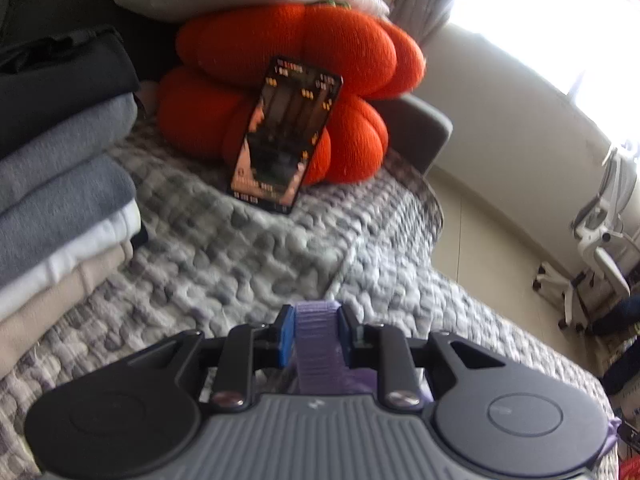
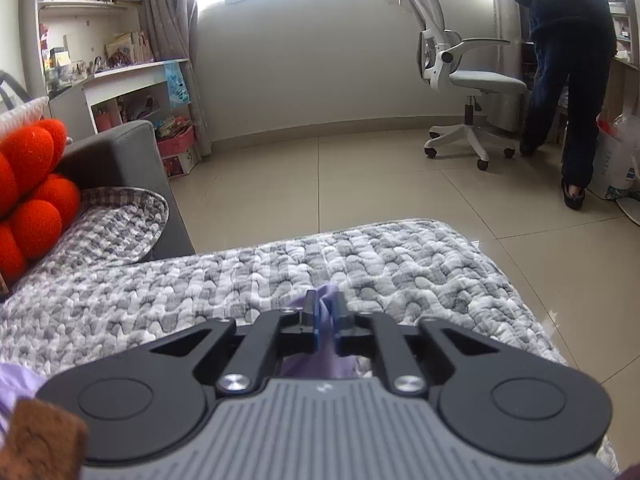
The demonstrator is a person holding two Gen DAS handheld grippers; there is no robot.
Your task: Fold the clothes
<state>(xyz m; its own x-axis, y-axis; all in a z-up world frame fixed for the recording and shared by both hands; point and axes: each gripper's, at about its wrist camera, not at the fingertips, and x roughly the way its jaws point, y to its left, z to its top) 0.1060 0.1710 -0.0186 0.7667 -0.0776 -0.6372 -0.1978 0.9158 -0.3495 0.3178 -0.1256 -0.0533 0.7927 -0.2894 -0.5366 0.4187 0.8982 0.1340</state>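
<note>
My left gripper (image 1: pixel 316 320) is shut on a ribbed edge of a lilac garment (image 1: pixel 318 356), held above the grey-white quilted cover (image 1: pixel 248 248). My right gripper (image 2: pixel 326 312) is shut on another bunched part of the same lilac garment (image 2: pixel 328 344), above the quilted cover (image 2: pixel 240 280). More lilac cloth shows at the lower left of the right wrist view (image 2: pixel 16 388). Most of the garment hangs hidden below both grippers.
A stack of folded clothes (image 1: pixel 60 200) lies at the left. An orange knot cushion (image 1: pixel 304 72) with a phone (image 1: pixel 286 136) leaning on it sits ahead. An office chair (image 2: pixel 464 76) and a standing person (image 2: pixel 568 60) are across the tiled floor.
</note>
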